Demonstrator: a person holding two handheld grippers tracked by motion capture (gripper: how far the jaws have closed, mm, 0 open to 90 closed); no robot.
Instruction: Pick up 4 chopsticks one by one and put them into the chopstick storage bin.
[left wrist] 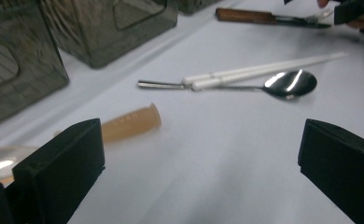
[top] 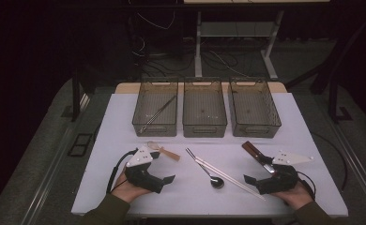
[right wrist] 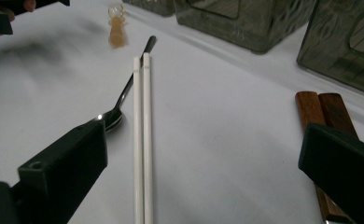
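Your left hand-held gripper (top: 164, 179) stood wide open over the worktop (top: 125, 187), its jaws bare, with nothing between them. Your right hand-held gripper (top: 248, 180) was likewise open and held nothing.

The small amber-handled spoon (top: 164, 151) lay just ahead of the left hand-held gripper and slightly to its outer side, touching nothing else. In the left gripper view its handle (left wrist: 129, 123) showed just beyond the left jaw, not between the jaws. Its long axis ran slantwise across the gripper's line of sight, bowl end toward the jaw and handle tip away.

The metal spoon (top: 209, 173) and white chopsticks (top: 228, 176) lay between your two grippers, the chopsticks across the spoon's handle. The wooden-handled pieces (top: 252, 149) lay ahead of the right one.

In my judgement the left hand was the nearer to the amber spoon, and a grip would need the jaws shifted sideways to straddle its handle.
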